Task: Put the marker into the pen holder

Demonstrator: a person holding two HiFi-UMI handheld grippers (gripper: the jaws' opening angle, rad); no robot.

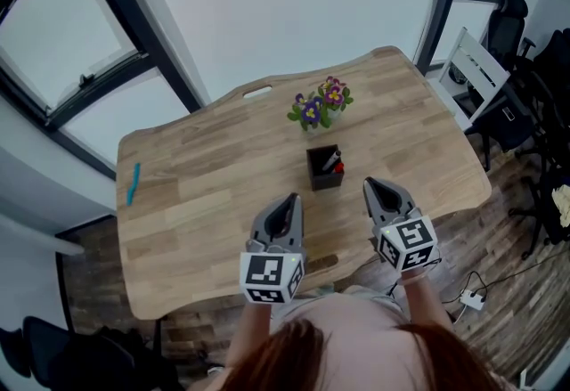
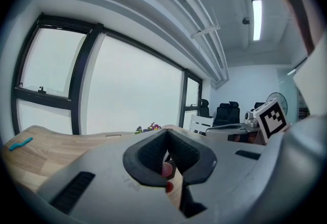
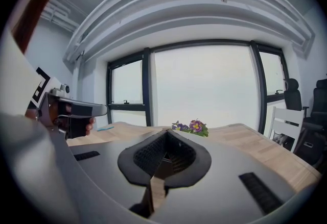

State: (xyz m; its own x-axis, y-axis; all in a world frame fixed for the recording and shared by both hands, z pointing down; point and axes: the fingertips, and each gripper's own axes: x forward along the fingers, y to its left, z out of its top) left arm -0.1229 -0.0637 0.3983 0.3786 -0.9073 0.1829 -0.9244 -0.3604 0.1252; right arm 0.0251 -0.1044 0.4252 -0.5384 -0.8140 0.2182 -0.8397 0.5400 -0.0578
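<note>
Wooden counter [image 1: 205,193], head view: marker [image 1: 334,163] stands in black pen holder [image 1: 325,181], so the task looks done. Left tongs [image 1: 291,200] and right tongs [image 1: 370,186] hover near the counter's front edge, with open room either side.
Left gripper view: clenched, empty.
Right gripper view: clenched, empty.

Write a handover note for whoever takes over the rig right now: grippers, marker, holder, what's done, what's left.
Left gripper: shut, empty, over the near edge of the table.
Right gripper: shut, empty, beside it.
Holder: mid-table, in front of the flowers; a red-tipped marker stands in it.
Blue pen-like thing: lies near the table's left edge, away from both grippers.
Done: one marker in.
Left: probably fetch the blue one, if it counts.
</note>
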